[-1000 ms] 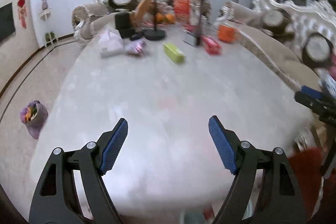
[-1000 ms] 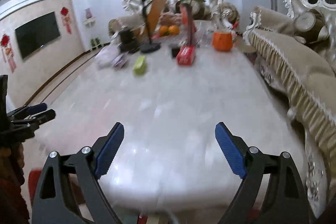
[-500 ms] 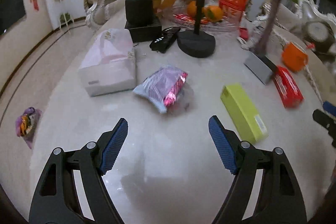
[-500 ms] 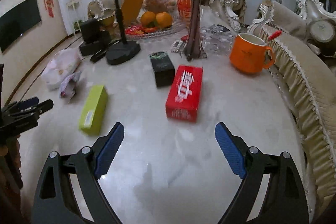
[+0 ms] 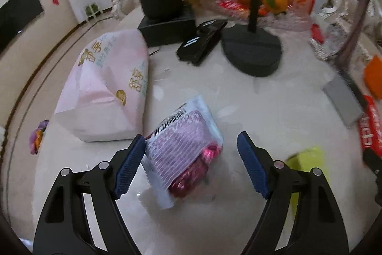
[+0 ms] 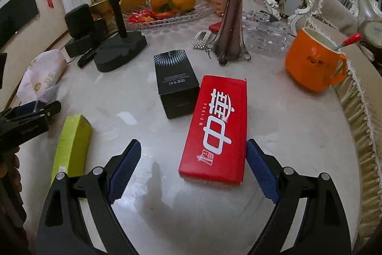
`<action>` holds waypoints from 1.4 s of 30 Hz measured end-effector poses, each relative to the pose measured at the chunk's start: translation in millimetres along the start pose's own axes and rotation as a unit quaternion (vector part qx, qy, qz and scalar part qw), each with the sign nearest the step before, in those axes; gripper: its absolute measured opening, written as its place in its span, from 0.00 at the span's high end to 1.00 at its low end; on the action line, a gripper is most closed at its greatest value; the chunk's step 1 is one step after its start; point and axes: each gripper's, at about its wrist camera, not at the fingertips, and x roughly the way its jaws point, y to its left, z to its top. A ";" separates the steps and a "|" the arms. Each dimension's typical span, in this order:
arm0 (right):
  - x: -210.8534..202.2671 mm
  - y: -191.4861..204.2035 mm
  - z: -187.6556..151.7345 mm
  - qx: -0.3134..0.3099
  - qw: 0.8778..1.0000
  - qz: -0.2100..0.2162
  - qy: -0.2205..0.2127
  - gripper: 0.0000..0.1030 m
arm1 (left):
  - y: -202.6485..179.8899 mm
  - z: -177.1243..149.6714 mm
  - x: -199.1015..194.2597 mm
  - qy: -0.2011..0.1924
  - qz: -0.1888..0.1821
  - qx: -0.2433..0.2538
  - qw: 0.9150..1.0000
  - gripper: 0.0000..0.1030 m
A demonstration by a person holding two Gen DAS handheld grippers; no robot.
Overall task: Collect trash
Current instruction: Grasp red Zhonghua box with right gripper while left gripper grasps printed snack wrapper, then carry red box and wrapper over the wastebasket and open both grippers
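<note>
A crumpled purple and white snack wrapper (image 5: 183, 149) lies on the marble table between the fingers of my open left gripper (image 5: 191, 159); the left pad (image 5: 129, 166) sits right at its edge. A red carton (image 6: 217, 128) lies flat between the fingers of my open right gripper (image 6: 193, 169), close to the right pad (image 6: 262, 173). A lime-green box (image 6: 71, 145) lies left of it, also in the left wrist view (image 5: 308, 164). A black box (image 6: 175, 83) stands behind the carton. The left gripper shows at the left edge of the right wrist view (image 6: 28, 118).
A pink tissue pack (image 5: 107, 85) lies left of the wrapper. A black stand base (image 5: 250, 51), a remote (image 5: 203, 40), a black speaker (image 5: 162, 4), a fruit tray (image 6: 167, 13), a dark vase (image 6: 231, 16) and an orange mug (image 6: 312, 59) stand further back. A sofa (image 6: 358, 87) flanks the table's right edge.
Both grippers have moved forward over the table. The wrapper now lies between the left fingers and the red carton between the right fingers. Both stay open.
</note>
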 end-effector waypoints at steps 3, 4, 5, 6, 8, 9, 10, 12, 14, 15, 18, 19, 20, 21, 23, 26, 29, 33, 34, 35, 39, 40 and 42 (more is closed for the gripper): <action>6.1 -0.1 -0.2 -0.006 1.000 -0.009 0.002 0.20 | 6.6 0.1 7.3 0.006 -0.014 -0.025 1.000 0.27; 7.9 -0.4 -0.7 -0.007 1.000 -0.013 0.001 0.30 | 8.0 -0.3 9.5 0.007 -0.018 -0.030 0.999 0.48; 9.0 -1.1 -1.3 -0.008 1.000 -0.017 0.000 0.39 | 9.6 -1.6 10.0 0.005 -0.013 -0.032 0.999 0.57; 10.0 -2.9 -2.2 -0.008 1.000 -0.017 0.001 0.46 | 10.7 -2.3 10.0 0.002 -0.016 -0.034 0.999 0.57; 7.7 -6.0 -4.5 -0.005 1.000 -0.008 -0.004 0.46 | 13.9 -4.1 8.9 0.001 -0.023 -0.036 0.999 0.59; 6.9 -7.1 -5.1 -0.003 1.000 -0.004 -0.005 0.47 | 17.3 -5.7 7.6 0.001 -0.028 -0.041 0.999 0.59; 5.5 -9.6 -6.1 0.004 1.000 0.007 -0.006 0.47 | 18.8 -6.9 6.5 0.000 -0.030 -0.043 0.999 0.59; 0.5 -15.6 -8.7 0.024 0.999 0.027 -0.003 0.47 | 22.9 -10.5 2.6 -0.004 -0.026 -0.047 0.999 0.59; -5.6 -16.8 -10.3 0.030 0.999 0.030 -0.006 0.47 | 26.1 -14.4 -1.3 -0.006 -0.033 -0.047 0.998 0.59; -8.9 -16.8 -11.9 0.031 0.999 0.032 -0.007 0.47 | 28.0 -17.8 -4.7 -0.007 -0.035 -0.046 0.998 0.59; -19.5 -16.7 -19.7 0.034 0.999 0.039 -0.010 0.47 | 33.9 -30.8 -16.4 -0.011 -0.044 -0.046 0.998 0.59; -24.3 -17.5 -24.6 0.038 0.998 0.044 -0.011 0.47 | 35.3 -34.4 -19.5 -0.012 -0.046 -0.046 0.998 0.59; -27.4 -18.0 -28.3 0.041 0.998 0.047 -0.011 0.47 | 37.6 -40.2 -24.9 -0.014 -0.050 -0.047 0.998 0.59; -30.3 -18.5 -31.7 0.045 0.998 0.051 -0.011 0.47 | 39.9 -46.1 -30.5 -0.016 -0.056 -0.048 0.997 0.59; -41.1 -21.2 -42.3 0.055 0.996 0.063 -0.015 0.47 | 44.0 -59.1 -42.5 -0.021 -0.065 -0.047 0.997 0.59; -64.6 -23.4 -61.7 0.064 0.994 0.086 -0.025 0.47 | 50.2 -81.3 -63.6 -0.030 -0.076 -0.044 0.996 0.59; -90.8 -24.7 -82.4 0.070 0.990 0.115 -0.034 0.47 | 55.5 -104.1 -87.4 -0.038 -0.091 -0.041 0.994 0.59; -137.6 -24.5 -123.9 0.070 0.983 0.162 -0.050 0.47 | 61.6 -141.8 -130.8 -0.058 -0.122 -0.037 0.990 0.59; -150.0 -24.4 -134.9 0.068 0.982 0.169 -0.053 0.47 | 62.8 -154.0 -145.5 -0.065 -0.129 -0.034 0.989 0.59; -166.0 -24.2 -150.5 0.068 0.980 0.179 -0.057 0.47 | 63.7 -163.3 -156.7 -0.070 -0.134 -0.030 0.988 0.59; -221.2 -19.6 -199.1 0.059 0.973 0.212 -0.068 0.47 | 63.8 -212.8 -219.6 -0.101 -0.164 -0.008 0.981 0.59; -234.4 -18.4 -210.8 0.057 0.971 0.218 -0.072 0.47 | 61.9 -231.5 -240.4 -0.110 -0.172 0.003 0.979 0.59; -262.7 -11.8 -237.3 0.047 0.968 0.232 -0.079 0.47 | 57.6 -259.7 -265.5 -0.118 -0.188 0.020 0.975 0.59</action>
